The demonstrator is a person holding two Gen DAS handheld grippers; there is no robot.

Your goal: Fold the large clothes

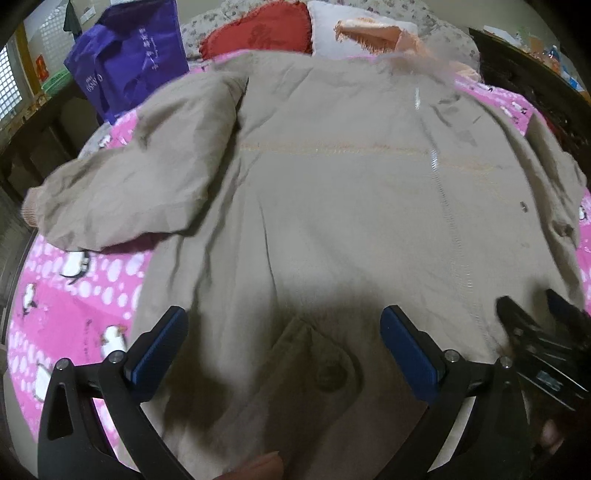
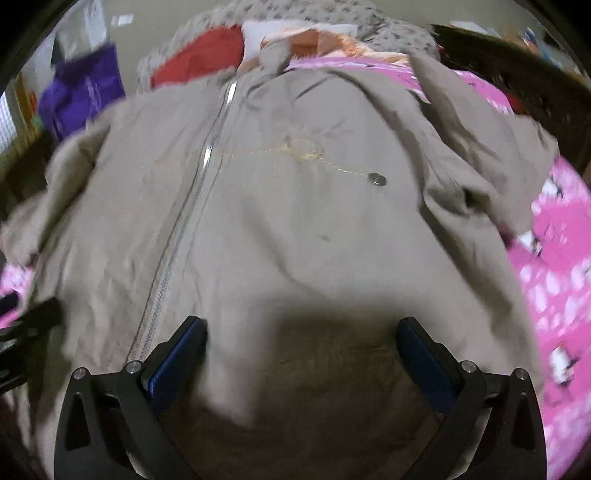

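Note:
A large beige zip-up coat (image 1: 332,206) lies spread front-up on a pink penguin-print bedspread (image 1: 74,288). Its left sleeve (image 1: 129,177) sticks out to the left; the zipper (image 1: 447,221) runs down the right part. My left gripper (image 1: 284,343) hovers open over the coat's lower hem, above a buttoned pocket flap (image 1: 325,369). In the right wrist view the same coat (image 2: 295,221) fills the frame, zipper (image 2: 181,229) to the left, a snap (image 2: 376,180) near the middle. My right gripper (image 2: 301,350) stands open over the hem, holding nothing. It also shows at the left view's right edge (image 1: 539,332).
A purple bag (image 1: 129,55) stands at the bed's far left. A red cushion (image 1: 258,33), a white pillow (image 1: 332,33) and peach fabric (image 1: 376,33) lie at the head. Dark wooden furniture (image 1: 524,70) flanks the right side. A fingertip (image 1: 266,463) shows at the bottom.

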